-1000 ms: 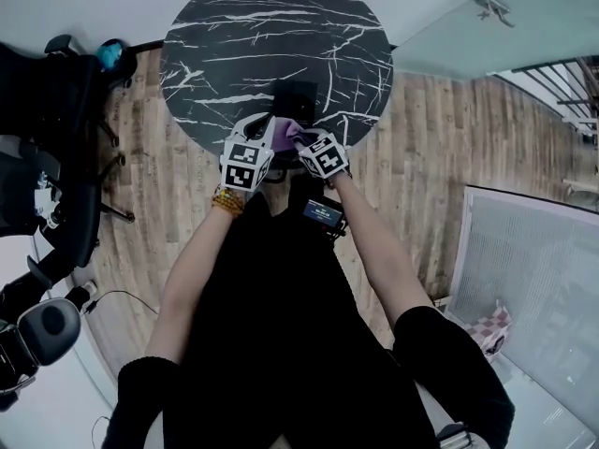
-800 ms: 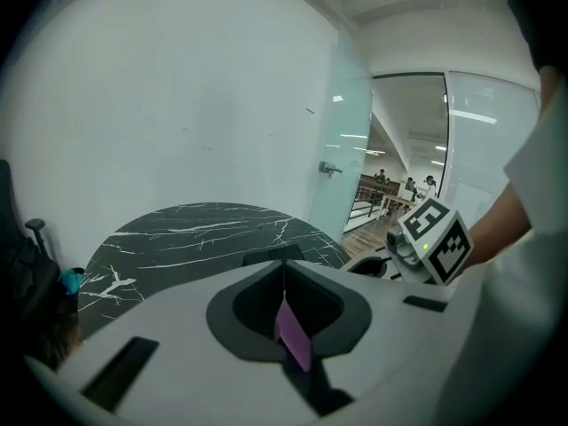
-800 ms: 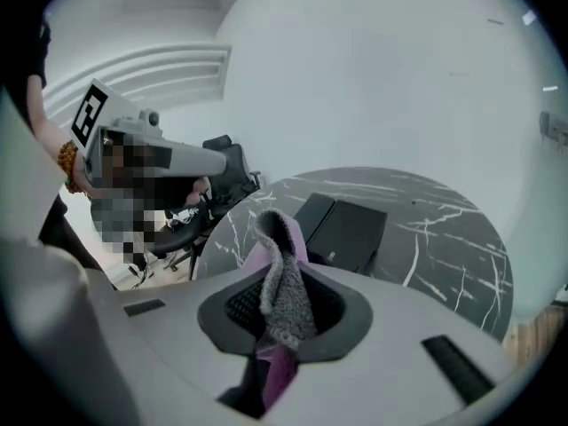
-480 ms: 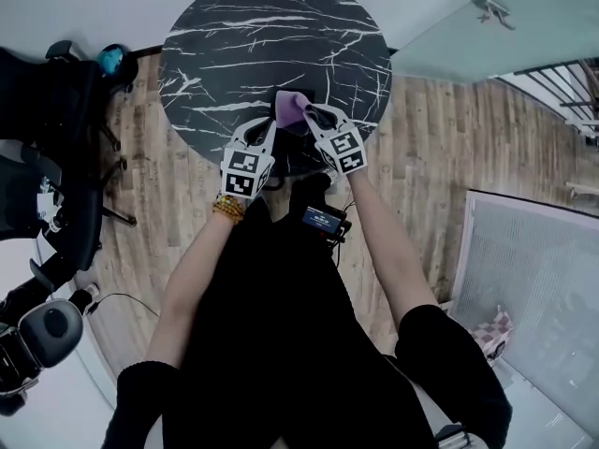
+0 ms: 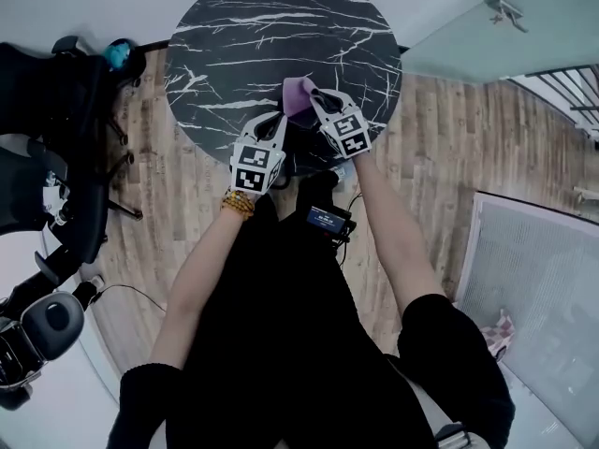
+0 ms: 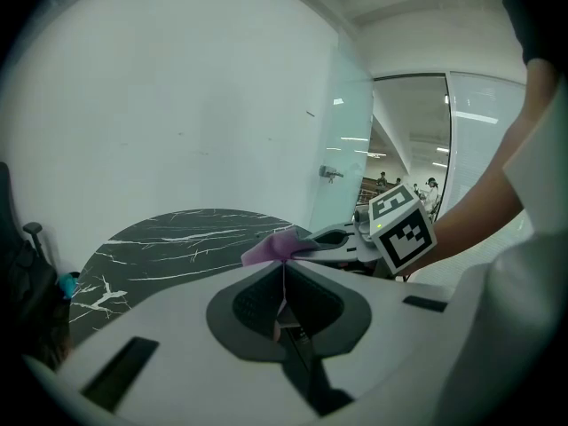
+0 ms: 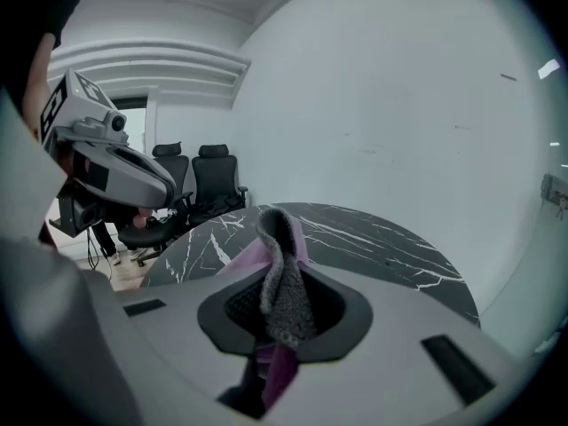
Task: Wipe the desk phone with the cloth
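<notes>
My right gripper [image 5: 316, 96] is shut on a cloth [image 5: 298, 94] that is purple on one side and grey fleece on the other, held over the near part of the round black marble table [image 5: 281, 36]. In the right gripper view the cloth [image 7: 282, 278] stands up between the jaws and droops over them. My left gripper [image 5: 274, 123] sits just behind and to the left, jaws together, its tips near the cloth [image 6: 271, 248] and the right gripper [image 6: 355, 238]. The desk phone is hidden under the cloth and grippers in the head view.
Black office chairs [image 5: 47, 110] stand to the left of the table on the wood floor. A glass partition [image 5: 487, 26] runs at the right. A small device with a lit screen [image 5: 325, 220] hangs at the person's waist. White wall lies beyond the table.
The right gripper has carried the cloth away from the body, further onto the table. The left gripper has followed a little and now trails behind the cloth.
</notes>
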`<act>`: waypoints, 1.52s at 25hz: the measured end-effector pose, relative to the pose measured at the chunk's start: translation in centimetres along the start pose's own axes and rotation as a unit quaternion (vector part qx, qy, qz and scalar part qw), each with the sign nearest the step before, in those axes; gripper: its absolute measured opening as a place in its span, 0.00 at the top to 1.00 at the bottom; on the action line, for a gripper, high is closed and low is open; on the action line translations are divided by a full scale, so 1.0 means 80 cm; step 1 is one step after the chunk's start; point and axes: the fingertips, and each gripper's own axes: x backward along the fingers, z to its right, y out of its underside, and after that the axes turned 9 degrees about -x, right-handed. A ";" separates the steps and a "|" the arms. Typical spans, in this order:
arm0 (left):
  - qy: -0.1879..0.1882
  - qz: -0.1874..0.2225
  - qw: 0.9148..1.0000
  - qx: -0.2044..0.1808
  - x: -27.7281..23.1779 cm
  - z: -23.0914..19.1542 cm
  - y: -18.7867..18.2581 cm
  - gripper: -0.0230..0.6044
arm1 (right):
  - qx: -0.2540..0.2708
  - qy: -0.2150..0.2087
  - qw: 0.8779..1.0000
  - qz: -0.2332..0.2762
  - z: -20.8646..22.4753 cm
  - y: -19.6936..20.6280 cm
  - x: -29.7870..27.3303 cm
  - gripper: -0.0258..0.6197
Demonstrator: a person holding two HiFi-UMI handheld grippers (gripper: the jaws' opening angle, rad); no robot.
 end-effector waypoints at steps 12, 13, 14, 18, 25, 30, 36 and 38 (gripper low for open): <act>-0.001 -0.010 1.000 0.004 -0.013 -0.002 0.009 0.93 | -0.009 0.022 0.999 -0.044 -0.009 0.037 -0.014 0.87; -0.001 -0.010 1.000 0.005 -0.013 -0.001 0.009 0.93 | -0.009 0.024 0.999 -0.044 -0.008 0.038 -0.013 0.87; 0.000 -0.009 1.000 0.005 -0.014 0.000 0.008 0.93 | -0.008 0.026 0.999 -0.043 -0.006 0.037 -0.013 0.87; -0.002 -0.008 1.000 0.008 -0.013 -0.003 0.010 0.93 | -0.002 0.030 0.999 -0.044 -0.009 0.039 -0.016 0.87; 0.000 -0.009 1.000 0.011 -0.015 -0.002 0.011 0.93 | -0.005 0.037 0.998 -0.050 -0.010 0.043 -0.016 0.87; -0.004 -0.009 1.000 0.014 -0.015 -0.006 0.013 0.93 | -0.014 0.035 0.998 -0.048 -0.009 0.045 -0.016 0.87; -0.004 -0.012 1.000 0.020 -0.012 -0.004 0.017 0.93 | -0.021 0.036 0.998 -0.049 -0.015 0.050 -0.014 0.87; -0.002 -0.013 1.000 0.020 -0.013 -0.003 0.019 0.93 | -0.021 0.040 0.998 -0.051 -0.015 0.050 -0.015 0.87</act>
